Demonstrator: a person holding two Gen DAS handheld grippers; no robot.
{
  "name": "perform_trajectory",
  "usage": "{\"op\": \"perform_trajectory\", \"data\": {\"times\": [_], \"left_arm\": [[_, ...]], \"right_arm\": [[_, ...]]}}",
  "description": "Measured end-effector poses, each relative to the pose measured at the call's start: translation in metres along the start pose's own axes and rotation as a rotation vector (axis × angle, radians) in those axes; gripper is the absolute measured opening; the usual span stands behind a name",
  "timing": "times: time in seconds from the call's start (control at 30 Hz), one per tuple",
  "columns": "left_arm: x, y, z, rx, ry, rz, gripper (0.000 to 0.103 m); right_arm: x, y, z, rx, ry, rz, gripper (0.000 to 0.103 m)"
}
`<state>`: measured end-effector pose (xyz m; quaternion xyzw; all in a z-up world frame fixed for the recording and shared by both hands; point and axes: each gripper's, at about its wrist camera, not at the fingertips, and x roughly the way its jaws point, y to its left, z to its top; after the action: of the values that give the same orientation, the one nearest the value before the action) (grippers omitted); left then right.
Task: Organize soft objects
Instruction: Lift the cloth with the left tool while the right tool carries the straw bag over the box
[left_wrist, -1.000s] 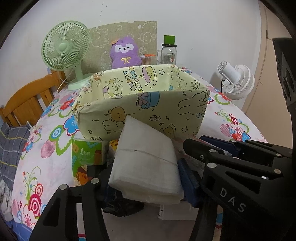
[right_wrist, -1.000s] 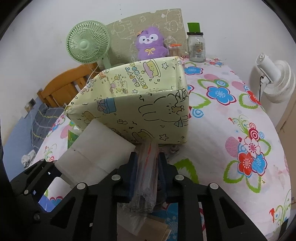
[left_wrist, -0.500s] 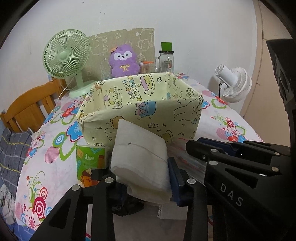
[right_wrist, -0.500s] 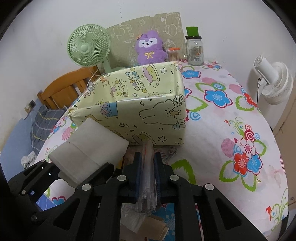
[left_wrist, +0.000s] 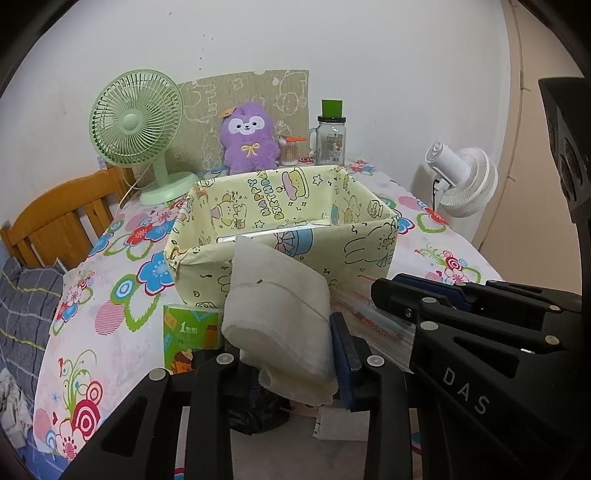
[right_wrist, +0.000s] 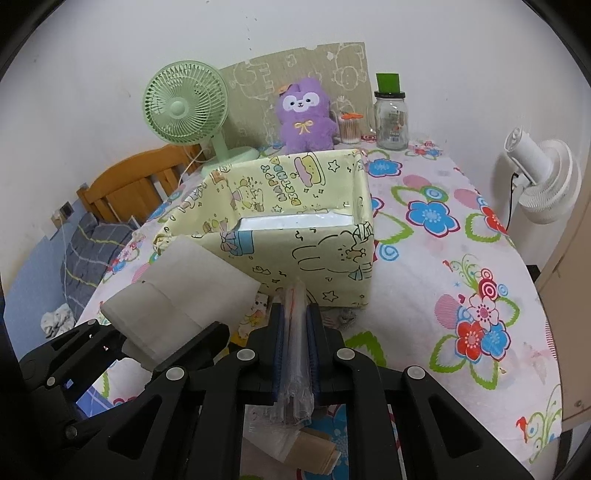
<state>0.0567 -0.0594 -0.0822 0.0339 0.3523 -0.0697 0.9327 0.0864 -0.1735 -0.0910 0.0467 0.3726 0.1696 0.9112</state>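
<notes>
The folded white towel (left_wrist: 280, 317) is clamped between the pads of the left gripper (left_wrist: 288, 354), whose jaws have just been closing on it; it rises from the jaws and leans toward the near wall of the yellow fabric box (left_wrist: 332, 243). The left gripper tilts downward over the near edge of the table. Just to its right, the right gripper (right_wrist: 295, 332), tilted down likewise, is pinched tight on a clear plastic packet (right_wrist: 295, 354), which stands on edge between the blue pads (right_wrist: 277, 343) and reaches toward the box's near right corner. Seen from the left wrist, the right gripper's black body bears the white letters "DAS".

Under the left gripper lies a green tissue pack (left_wrist: 190, 332) with a "1" on it, touching the box's near left corner. The box's far inner wall reads "HAPPY BIRTHDAY". It sits on a flowered tablecloth (right_wrist: 443, 302). Beyond it, along the far wall, stand a green desk fan (left_wrist: 138, 122), a purple plush toy (left_wrist: 249, 140) and a glass jar (left_wrist: 330, 142) with a green cap. A white fan (left_wrist: 461, 181) is at the far right.
</notes>
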Motion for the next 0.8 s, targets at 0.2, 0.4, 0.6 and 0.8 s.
{"op": "perform_trajectory", "data": {"times": [0.2, 0.4, 0.6, 0.8], "left_arm": [[-0.010, 0.000, 0.008, -0.004, -0.019, -0.009, 0.032], [-0.020, -0.001, 0.016, -0.004, -0.041, -0.024, 0.032], [-0.029, -0.002, 0.024, -0.003, -0.058, -0.036, 0.032], [-0.037, -0.001, 0.034, -0.004, -0.078, -0.037, 0.032]], "right_arm": [[-0.009, 0.004, 0.004, -0.010, -0.016, -0.005, 0.014], [-0.022, 0.006, 0.013, -0.024, -0.044, -0.017, 0.014], [-0.034, 0.009, 0.020, -0.030, -0.064, -0.031, 0.014], [-0.043, 0.013, 0.028, -0.036, -0.092, -0.047, 0.014]]}}
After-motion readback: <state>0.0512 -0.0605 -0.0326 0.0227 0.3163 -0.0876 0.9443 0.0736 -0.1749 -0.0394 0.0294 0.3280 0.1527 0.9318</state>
